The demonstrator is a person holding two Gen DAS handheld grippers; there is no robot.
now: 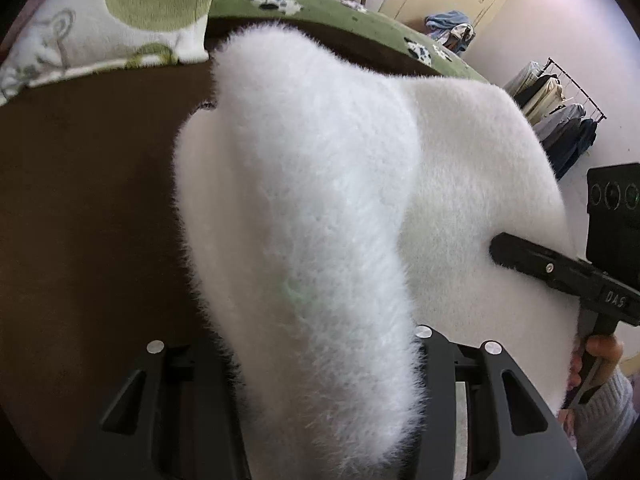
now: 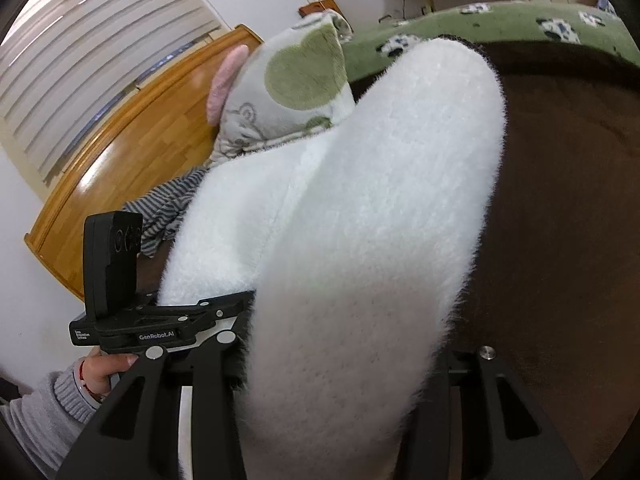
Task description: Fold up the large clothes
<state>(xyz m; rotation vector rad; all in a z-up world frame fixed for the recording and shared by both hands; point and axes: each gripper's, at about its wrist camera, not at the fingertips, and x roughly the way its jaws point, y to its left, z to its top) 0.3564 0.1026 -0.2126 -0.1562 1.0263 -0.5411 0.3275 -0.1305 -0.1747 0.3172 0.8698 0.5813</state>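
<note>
Bedroom; brown bed cover under white fluffy sweater. Left gripper and right gripper each pinch a fold between closed fingers. Soft, light, limp, likely slippery pile; grip edges deep.

From your right wrist camera, the left gripper carries two white labels on its black body. The larger one, on the side plate, reads "GenRobot.AI". A smaller label to its left has several lines of print too small to read. From your left wrist camera, the right gripper shows raised letters on its black body near the handle that appear to read "DAS". You have no other readable text in either view.
</note>
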